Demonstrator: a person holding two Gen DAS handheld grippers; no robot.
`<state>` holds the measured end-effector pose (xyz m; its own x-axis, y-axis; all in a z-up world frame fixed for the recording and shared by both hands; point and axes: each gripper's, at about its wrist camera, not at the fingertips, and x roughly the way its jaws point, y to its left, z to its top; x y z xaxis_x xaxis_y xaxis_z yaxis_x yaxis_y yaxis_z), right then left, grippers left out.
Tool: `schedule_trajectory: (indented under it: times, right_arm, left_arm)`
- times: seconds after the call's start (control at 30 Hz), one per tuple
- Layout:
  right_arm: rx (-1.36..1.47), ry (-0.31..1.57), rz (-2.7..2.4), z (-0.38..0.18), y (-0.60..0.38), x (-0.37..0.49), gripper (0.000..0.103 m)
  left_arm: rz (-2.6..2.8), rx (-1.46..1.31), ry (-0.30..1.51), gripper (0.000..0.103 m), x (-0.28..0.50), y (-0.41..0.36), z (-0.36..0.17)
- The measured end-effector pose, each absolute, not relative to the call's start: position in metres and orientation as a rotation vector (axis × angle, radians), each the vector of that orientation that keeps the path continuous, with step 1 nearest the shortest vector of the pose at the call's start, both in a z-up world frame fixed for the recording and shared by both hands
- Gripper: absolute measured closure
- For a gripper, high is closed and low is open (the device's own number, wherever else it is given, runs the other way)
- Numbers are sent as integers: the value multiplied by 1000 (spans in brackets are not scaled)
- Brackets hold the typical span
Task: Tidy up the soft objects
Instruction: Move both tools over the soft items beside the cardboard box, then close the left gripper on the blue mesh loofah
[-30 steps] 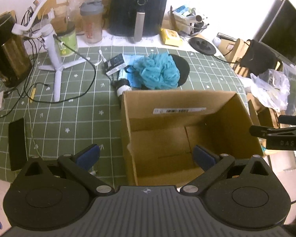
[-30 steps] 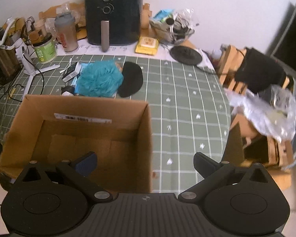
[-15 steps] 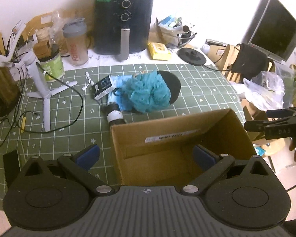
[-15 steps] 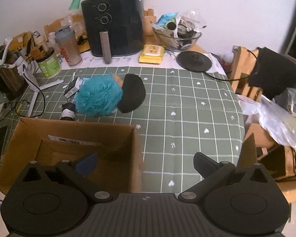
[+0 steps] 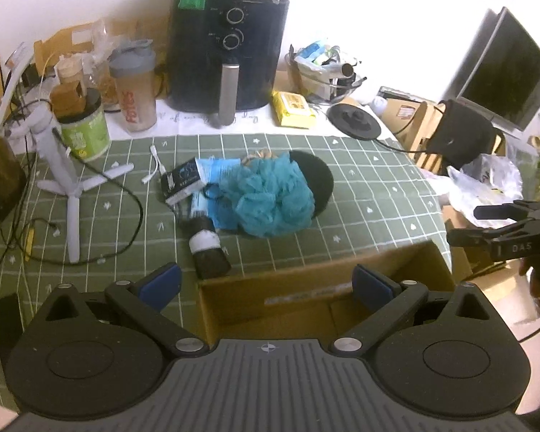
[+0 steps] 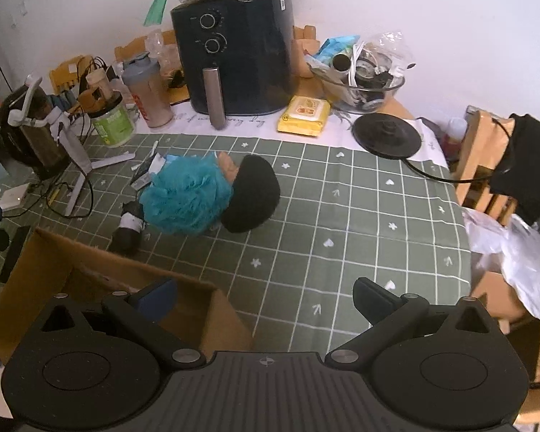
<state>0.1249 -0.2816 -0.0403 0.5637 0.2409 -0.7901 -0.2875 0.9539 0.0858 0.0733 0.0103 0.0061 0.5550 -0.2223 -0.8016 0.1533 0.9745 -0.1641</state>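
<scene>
You are holding both grippers back at the near edge of the table (image 6: 360, 216), over the open cardboard box (image 5: 306, 288) that is sitting there and appears empty as far as its visible part shows. The soft things are lying together toward the middle of the table, beyond the box's far wall: a teal mesh bath pouf (image 5: 270, 201), with a round black soft piece (image 5: 318, 180) touching its right side and partly tucked under it, and a blue packet (image 5: 212, 172), a small dark carton (image 5: 181, 181) and a black-and-white tube (image 5: 207, 248) crowded against its left. I judge the pouf to be very light, springy and compressible, so it should give under a squeeze and snag easily; you are best taking a deep bite through its bulging top, clear of the carton. The black piece looks limp and flat, so pinching its free right edge seems safest. Your left gripper (image 5: 266, 280) is empty, its fingers (image 5: 162, 282) spread wide and touching nothing, hanging over the box's far wall. Your right gripper (image 6: 266, 295) is likewise empty, with fingers (image 6: 372, 297) spread wide above the box's right corner and the bare cloth.
</scene>
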Motion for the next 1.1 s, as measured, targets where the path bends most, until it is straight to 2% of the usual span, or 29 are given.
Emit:
schedule_trajectory:
  times: [0.63,0.87,1.1]
  right_arm:
    - [35,943,271,-58,-301,148,0]
    - [74,961,201,-62,-308,138,0]
    - [101,991,139,-67,-315,125,0]
  left_arm:
    - [-428,6,969,0,172,-3,-4]
    - [-537,15,997,0,214,-7,-30]
    - [-553,20,1098,0,258,-10,-77]
